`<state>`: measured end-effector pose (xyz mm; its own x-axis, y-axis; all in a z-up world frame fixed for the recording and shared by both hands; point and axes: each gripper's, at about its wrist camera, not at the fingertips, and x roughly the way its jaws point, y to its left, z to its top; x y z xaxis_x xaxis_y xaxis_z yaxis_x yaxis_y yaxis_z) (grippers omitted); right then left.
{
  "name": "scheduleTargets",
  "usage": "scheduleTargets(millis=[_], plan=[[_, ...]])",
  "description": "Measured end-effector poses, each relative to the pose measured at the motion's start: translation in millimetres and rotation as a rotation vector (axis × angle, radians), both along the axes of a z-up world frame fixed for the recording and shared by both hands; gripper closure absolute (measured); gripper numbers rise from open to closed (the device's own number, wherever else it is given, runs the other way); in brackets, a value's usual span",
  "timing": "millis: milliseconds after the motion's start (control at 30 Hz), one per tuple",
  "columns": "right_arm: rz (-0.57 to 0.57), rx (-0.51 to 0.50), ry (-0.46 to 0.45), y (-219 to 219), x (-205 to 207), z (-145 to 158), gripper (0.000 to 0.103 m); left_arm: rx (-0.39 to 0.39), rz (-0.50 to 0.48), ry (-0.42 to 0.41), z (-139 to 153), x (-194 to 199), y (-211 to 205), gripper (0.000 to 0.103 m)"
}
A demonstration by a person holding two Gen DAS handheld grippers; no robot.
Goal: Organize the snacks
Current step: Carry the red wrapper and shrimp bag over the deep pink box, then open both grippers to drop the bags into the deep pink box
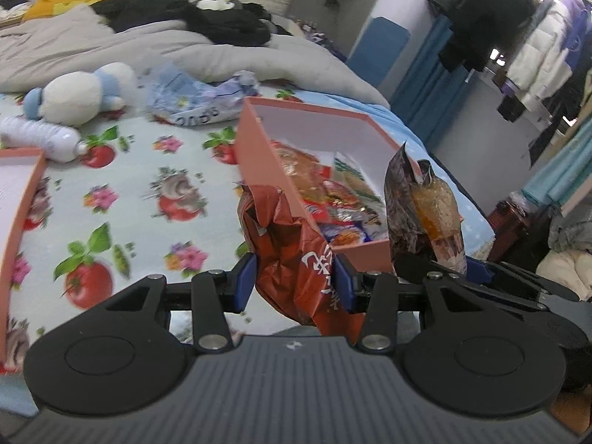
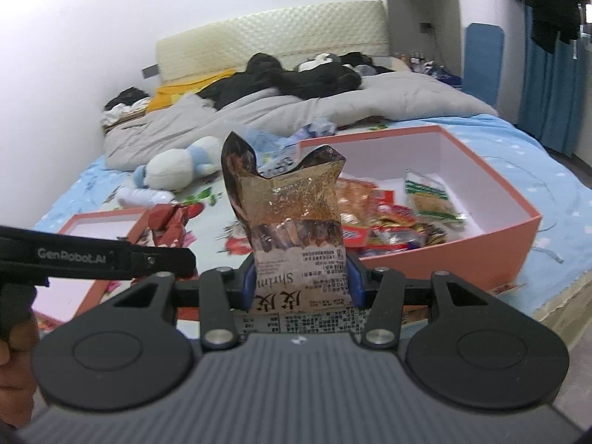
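left gripper [image 1: 296, 281] clamping red packet [image 1: 292, 244], right gripper [image 2: 301, 283] clamping shrimp bag [image 2: 292, 222]

A salmon-pink box [image 2: 492, 255] with a white inside holds a jumble of red, orange, green and blue snack wrappers [image 2: 388, 218]. A crumpled red packet [image 1: 296, 255] bears white lettering. A brown and gold packet [image 2: 296, 222] has a pale lower panel with black print. Blue finger pads [image 1: 246, 283] sit on black gripper arms above a dark grey ribbed body. The bed sheet [image 1: 148, 199] is pale blue, printed with red tomatoes, green leaves and pink flowers. A plush toy [image 1: 81, 94] is white and light blue. The duvet [image 2: 370, 101] is grey, with black clothing [image 2: 310, 77] on it.
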<state>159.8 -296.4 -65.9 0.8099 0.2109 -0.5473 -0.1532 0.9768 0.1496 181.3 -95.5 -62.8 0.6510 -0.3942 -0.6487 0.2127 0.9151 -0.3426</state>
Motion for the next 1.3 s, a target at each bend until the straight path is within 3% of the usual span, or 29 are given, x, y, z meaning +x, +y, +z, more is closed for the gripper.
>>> scheduleTargets(millis=[300,567,967,1300], plan=[[-0.083,0.014,-0.010,-36.4,43.8,0.3,0.052,0.000,-0.054,-0.002,1.7,57.4,-37.0,0.052],[-0.088,0.012,0.008,-52.7,89.7,-2.6,0.052,-0.002,-0.074,0.018,0.0,117.7,-62.7,0.052],[-0.099,0.035,0.109,-75.6,171.0,-47.1,0.051,0.045,-0.111,0.066,-33.8,206.4,-99.2,0.052],[-0.104,0.045,0.168,-77.8,196.6,-70.9,0.051,0.037,-0.129,0.112,-57.9,243.1,-100.9,0.051]])
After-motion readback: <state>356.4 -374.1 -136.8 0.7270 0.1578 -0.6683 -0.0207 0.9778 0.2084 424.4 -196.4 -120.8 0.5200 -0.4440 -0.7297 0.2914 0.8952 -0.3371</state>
